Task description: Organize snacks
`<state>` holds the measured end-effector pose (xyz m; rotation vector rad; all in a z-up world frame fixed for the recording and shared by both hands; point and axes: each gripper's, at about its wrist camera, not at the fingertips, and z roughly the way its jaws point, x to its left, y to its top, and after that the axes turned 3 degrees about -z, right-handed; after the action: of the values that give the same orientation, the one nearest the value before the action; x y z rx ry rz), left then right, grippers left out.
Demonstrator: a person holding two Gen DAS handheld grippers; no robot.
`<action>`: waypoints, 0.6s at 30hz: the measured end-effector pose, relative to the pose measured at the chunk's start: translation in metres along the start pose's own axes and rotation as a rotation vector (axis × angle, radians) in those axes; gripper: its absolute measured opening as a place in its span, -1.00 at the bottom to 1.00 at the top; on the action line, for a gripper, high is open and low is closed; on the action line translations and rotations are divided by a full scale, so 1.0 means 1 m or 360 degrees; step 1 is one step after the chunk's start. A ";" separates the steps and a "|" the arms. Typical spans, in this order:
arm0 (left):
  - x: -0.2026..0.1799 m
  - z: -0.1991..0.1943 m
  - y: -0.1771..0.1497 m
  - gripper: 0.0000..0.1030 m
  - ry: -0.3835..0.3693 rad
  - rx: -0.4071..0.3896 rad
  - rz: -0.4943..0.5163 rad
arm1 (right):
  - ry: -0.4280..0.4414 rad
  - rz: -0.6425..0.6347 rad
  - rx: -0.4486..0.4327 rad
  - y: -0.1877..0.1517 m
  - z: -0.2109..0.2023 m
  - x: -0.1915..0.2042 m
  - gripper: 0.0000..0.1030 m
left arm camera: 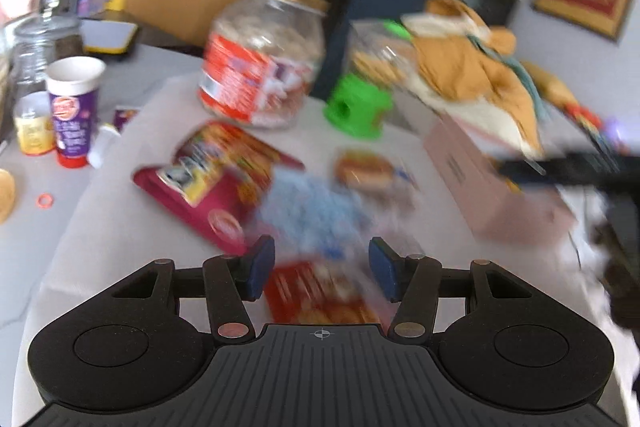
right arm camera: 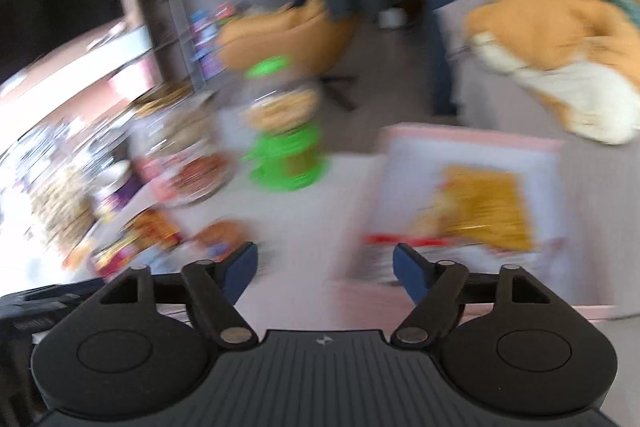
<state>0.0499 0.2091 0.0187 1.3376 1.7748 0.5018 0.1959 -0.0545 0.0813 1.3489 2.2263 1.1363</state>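
left wrist view, blurred: the left hand-held gripper (left arm camera: 322,269) hangs released, nothing between its blue pads, over a red snack packet (left arm camera: 320,297) and a pale blue packet (left arm camera: 312,211) on the white bench (left arm camera: 100,227). beyond lie a maroon packet (left arm camera: 216,183) at centre left, then a red-labelled jar (left arm camera: 260,59) and a green dispenser (left arm camera: 358,107). right wrist view: the right hand-held gripper (right arm camera: 325,267) is released and empty, before a pink box (right arm camera: 472,143) holding a yellow packet (right arm camera: 484,207).
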 end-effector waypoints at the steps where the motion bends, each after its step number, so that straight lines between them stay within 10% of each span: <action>1: -0.005 0.000 -0.005 0.14 -0.0019 0.0030 0.0053 | 0.0041 -0.0021 0.0031 0.002 0.010 0.014 0.53; 12: -0.013 -0.021 -0.027 0.13 -0.0127 0.0063 0.0143 | -0.0099 -0.0204 0.0256 0.027 0.153 0.097 0.58; 18: -0.024 -0.016 -0.030 0.16 -0.0113 0.0033 0.0244 | 0.0064 -0.0209 0.0306 -0.002 0.105 0.079 0.13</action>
<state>0.0215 0.1789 0.0152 1.4952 1.6315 0.5140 0.2175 0.0620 0.0233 1.2367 2.4663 0.9325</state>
